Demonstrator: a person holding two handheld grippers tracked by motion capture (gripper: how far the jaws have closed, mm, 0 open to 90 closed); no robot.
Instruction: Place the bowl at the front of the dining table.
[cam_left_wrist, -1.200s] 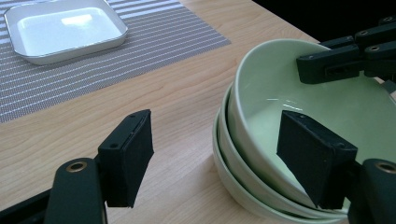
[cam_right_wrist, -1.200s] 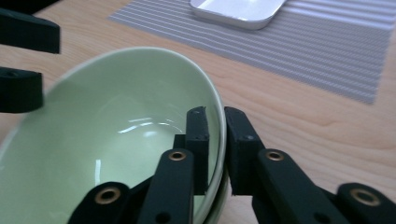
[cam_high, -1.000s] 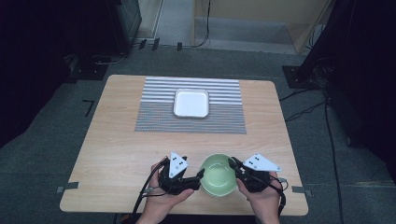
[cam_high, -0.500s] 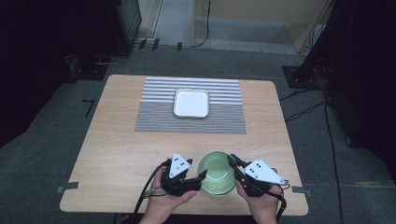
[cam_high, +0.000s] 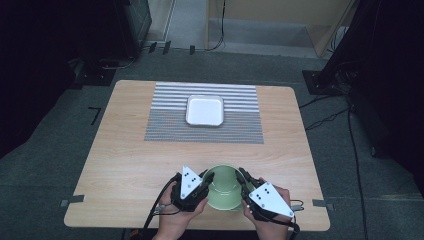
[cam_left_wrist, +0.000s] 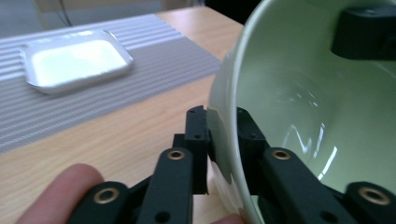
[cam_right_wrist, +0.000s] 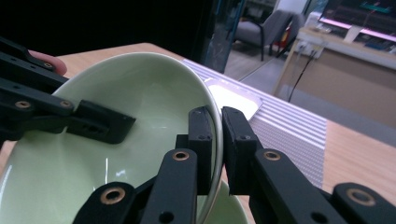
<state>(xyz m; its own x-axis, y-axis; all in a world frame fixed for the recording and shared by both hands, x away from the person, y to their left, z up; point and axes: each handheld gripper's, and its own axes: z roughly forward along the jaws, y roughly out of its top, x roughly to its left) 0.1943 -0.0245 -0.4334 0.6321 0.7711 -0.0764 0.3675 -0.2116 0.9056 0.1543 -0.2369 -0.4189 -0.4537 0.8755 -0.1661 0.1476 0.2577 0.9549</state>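
The high view shows a pale green bowl (cam_high: 223, 187) near the front edge of the wooden table (cam_high: 125, 165), between the left gripper (cam_high: 206, 181) and the right gripper (cam_high: 243, 180), and each gripper is held by a hand of the person. In the left gripper view, the wall of the bowl (cam_left_wrist: 299, 107) is seen pinched between the two black jaws, one jaw outside and one inside, and the bowl is tilted so that its inside is turned toward the camera. A jaw of the other gripper is seen at the far rim, in the upper right corner. In the right gripper view, the rim of the bowl (cam_right_wrist: 130, 140) is clamped in the same way by the right gripper (cam_right_wrist: 214, 140), with one jaw on each side of the thin wall; the left gripper (cam_right_wrist: 56, 116) is seen on the opposite side of the bowl. A second green rim is visible just under the held bowl there. Farther on the table, a white square tray (cam_high: 205, 110) is placed on a grey striped mat (cam_high: 165, 120), well apart from the bowl.
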